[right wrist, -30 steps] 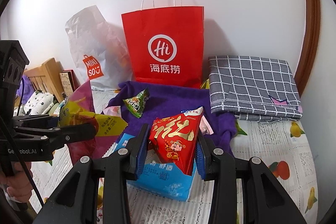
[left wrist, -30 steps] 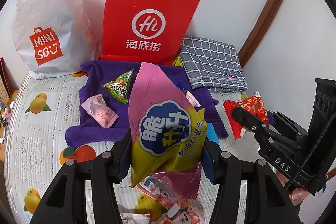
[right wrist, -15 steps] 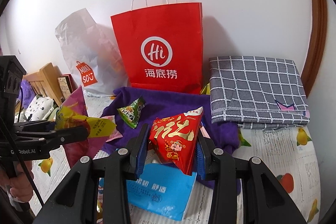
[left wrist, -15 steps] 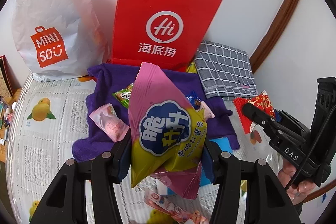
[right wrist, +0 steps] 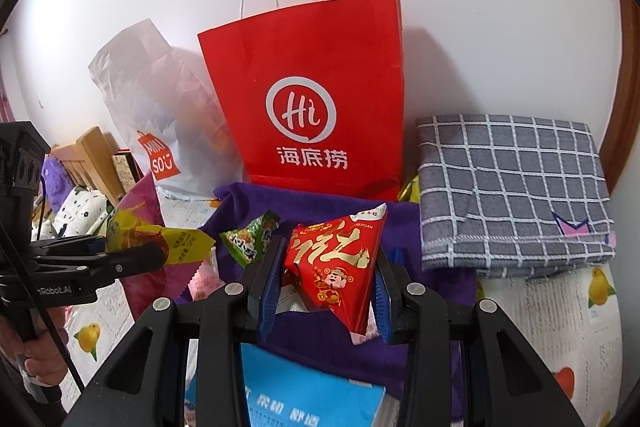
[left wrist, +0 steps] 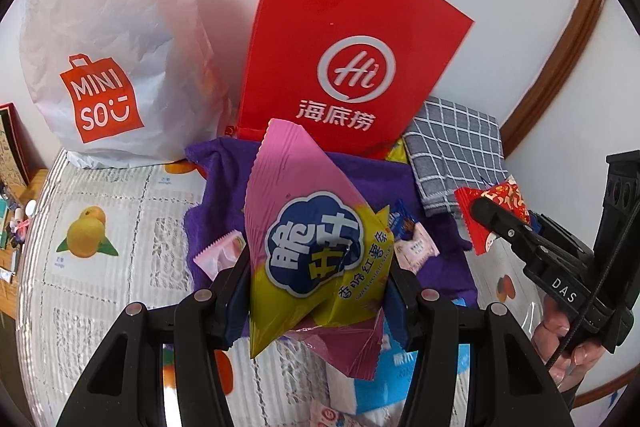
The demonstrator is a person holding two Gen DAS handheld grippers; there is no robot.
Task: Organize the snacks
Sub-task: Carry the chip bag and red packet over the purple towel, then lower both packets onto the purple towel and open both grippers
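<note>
Left wrist: pink snack bag (left wrist: 316, 255) hides purple cloth (left wrist: 208, 227); green packet probably behind.

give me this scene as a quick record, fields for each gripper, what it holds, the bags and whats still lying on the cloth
left gripper: shut on pink and yellow snack bag
right gripper: shut on red snack packet
bags: red paper bag and white plastic bag, upright against the wall
purple cloth: green snack packet, small pink packets
beside the red bag: folded grey checked cloth
</note>
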